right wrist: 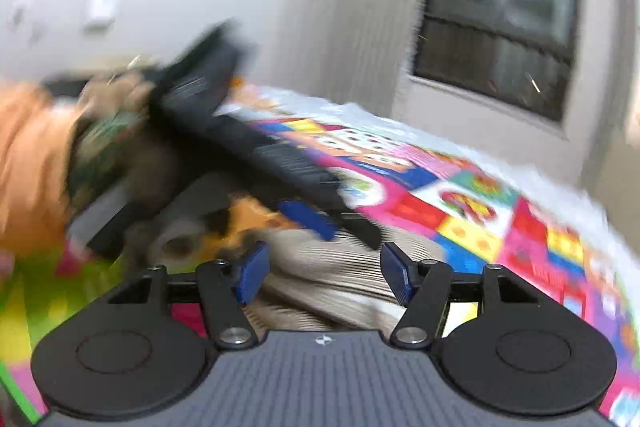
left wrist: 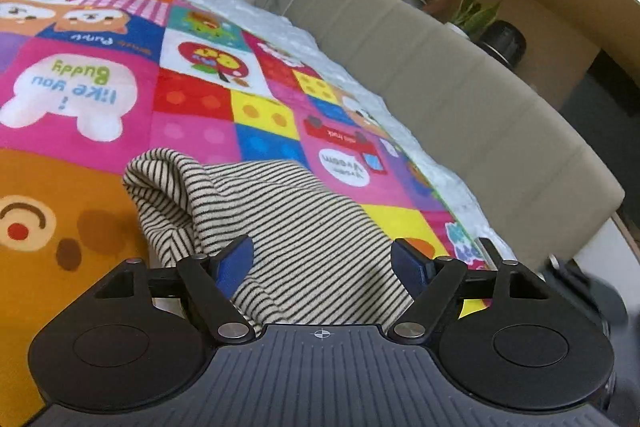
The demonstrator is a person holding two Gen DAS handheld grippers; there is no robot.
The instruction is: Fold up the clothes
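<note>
Both hand-held grippers (left (left wrist: 322, 261), right (right wrist: 322, 275)) agape over striped garment (left wrist: 304, 227).

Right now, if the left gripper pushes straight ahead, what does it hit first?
Most likely the striped garment, bunched on the play mat between the open left gripper fingers. Depth is uncertain.
</note>
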